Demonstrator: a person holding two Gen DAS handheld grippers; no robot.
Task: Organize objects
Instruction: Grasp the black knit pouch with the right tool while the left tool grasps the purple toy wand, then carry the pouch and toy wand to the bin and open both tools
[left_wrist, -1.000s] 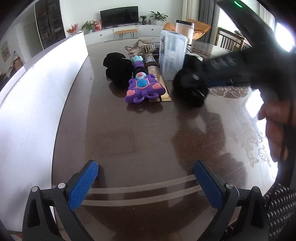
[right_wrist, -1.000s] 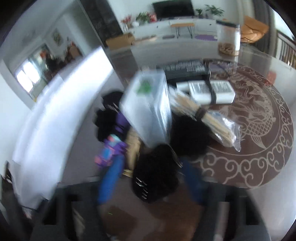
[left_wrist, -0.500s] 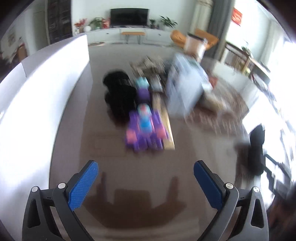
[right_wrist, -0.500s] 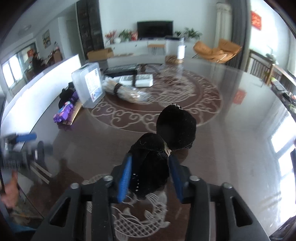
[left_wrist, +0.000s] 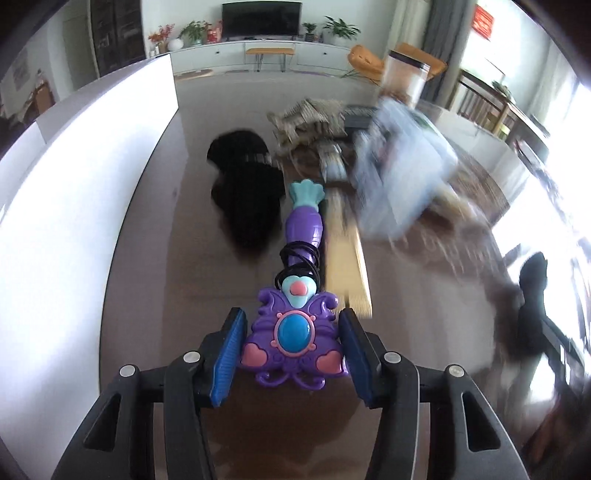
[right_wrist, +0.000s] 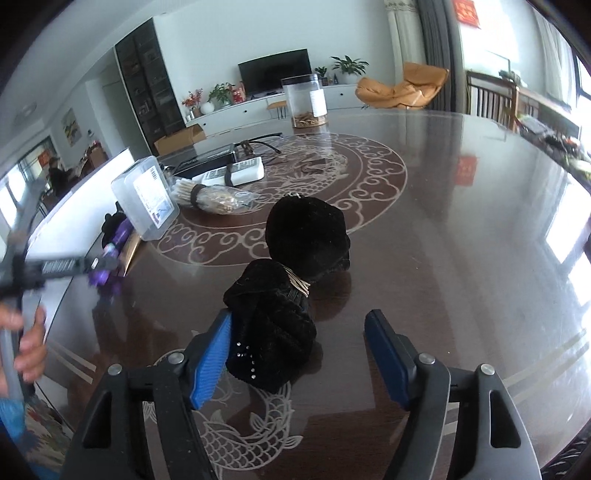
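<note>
A purple toy wand (left_wrist: 295, 332) with a blue gem and teal tail lies on the dark table. My left gripper (left_wrist: 291, 354) is around its wide head, jaws close on both sides; whether the pads touch it I cannot tell. In the right wrist view, my right gripper (right_wrist: 299, 354) is open. A pair of black fuzzy shoes (right_wrist: 288, 291) lies on the table between its fingers, the nearer one against the left pad (right_wrist: 212, 360). Another black fuzzy pair (left_wrist: 245, 184) lies beyond the wand.
A yellow flat box (left_wrist: 345, 254) lies right of the wand. A clear plastic box (right_wrist: 146, 197), a bagged bundle of sticks (right_wrist: 214, 197), a white power strip (right_wrist: 236, 171) and a clear jar (right_wrist: 304, 101) stand further back. A white wall (left_wrist: 74, 177) borders the table's left side.
My left gripper moved forward to the wand and narrowed around its head. My right gripper carried the black shoes to the right, set them on the table and opened.
</note>
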